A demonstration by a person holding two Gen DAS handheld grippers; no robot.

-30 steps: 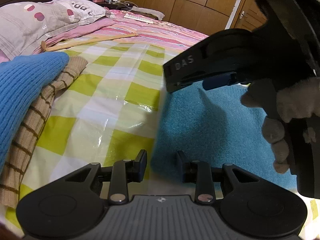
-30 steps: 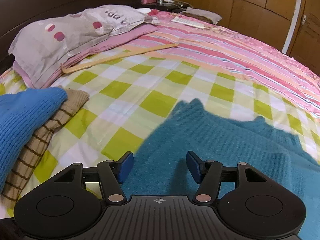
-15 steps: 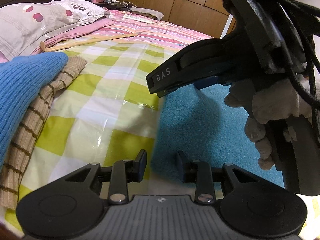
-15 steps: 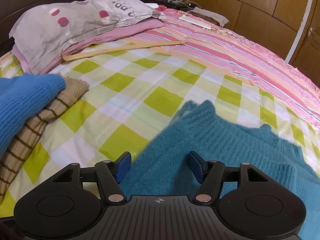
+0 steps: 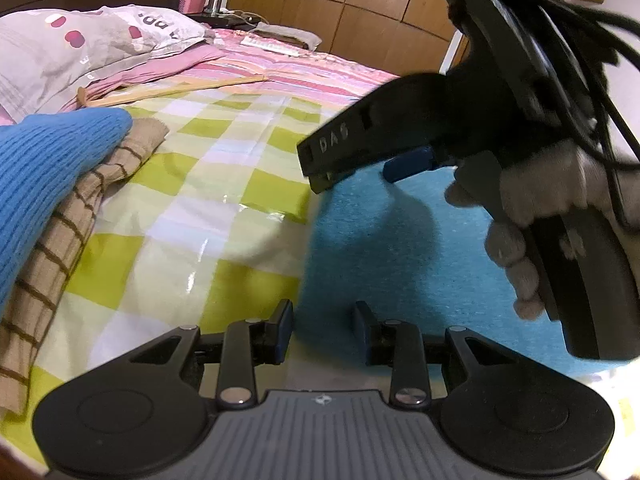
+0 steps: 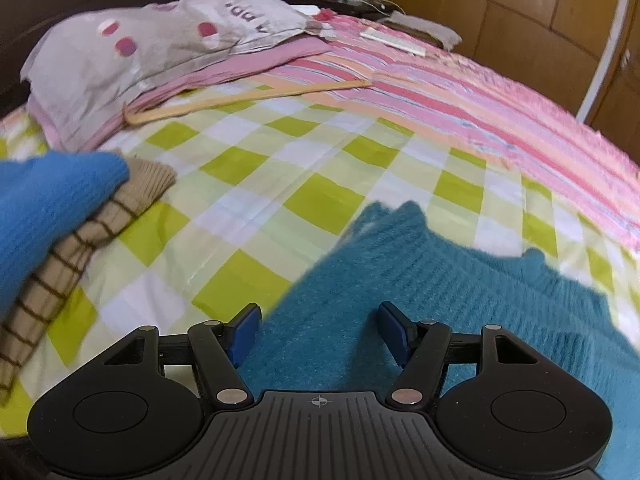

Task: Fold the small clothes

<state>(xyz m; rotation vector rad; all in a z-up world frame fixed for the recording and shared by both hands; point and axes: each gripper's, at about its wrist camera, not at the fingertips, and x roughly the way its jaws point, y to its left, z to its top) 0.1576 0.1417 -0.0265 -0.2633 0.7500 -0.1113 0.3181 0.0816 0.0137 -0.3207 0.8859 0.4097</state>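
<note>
We judge that the teal sweater (image 6: pixel 420 320), lying flat on the checked bed cover (image 6: pixel 256 216), is soft, light and limp, so our open, empty left claw (image 5: pixel 323 326) and right claw (image 6: pixel 318 330) should pinch its edge.

Left tongs (image 5: pixel 323 326) parted; right tongs (image 6: pixel 318 330) parted wider.

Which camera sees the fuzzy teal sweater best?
The right wrist view: the teal sweater spreads across the checked sheet with its far edge showing. In the left wrist view the right gripper and gloved hand hide part of it.
</note>
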